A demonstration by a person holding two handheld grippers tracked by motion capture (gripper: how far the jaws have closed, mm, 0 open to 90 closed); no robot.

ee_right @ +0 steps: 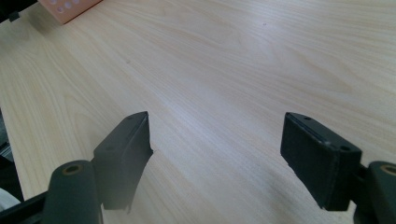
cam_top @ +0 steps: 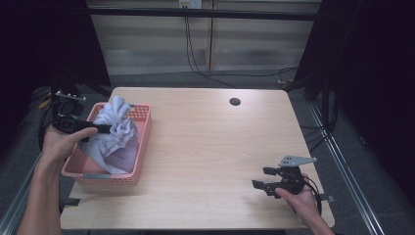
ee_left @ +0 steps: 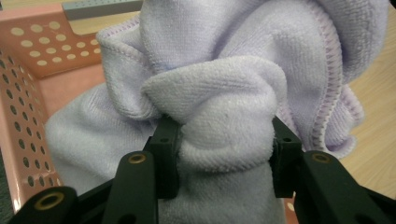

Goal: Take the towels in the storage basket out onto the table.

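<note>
Two tongs: left [ee_left: 224,140] pinches lilac towel [ee_left: 219,116] over pink basket [cam_top: 142,147]; right [ee_right: 217,158] wide open, empty.

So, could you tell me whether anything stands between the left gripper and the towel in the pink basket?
Nothing visible does: the left gripper is already clamped on a bunched fold of the lavender towel, which hangs over the pink basket.

The towel [cam_top: 115,134] sits in the basket [cam_top: 142,147] at the table's [cam_top: 210,147] left edge.
</note>
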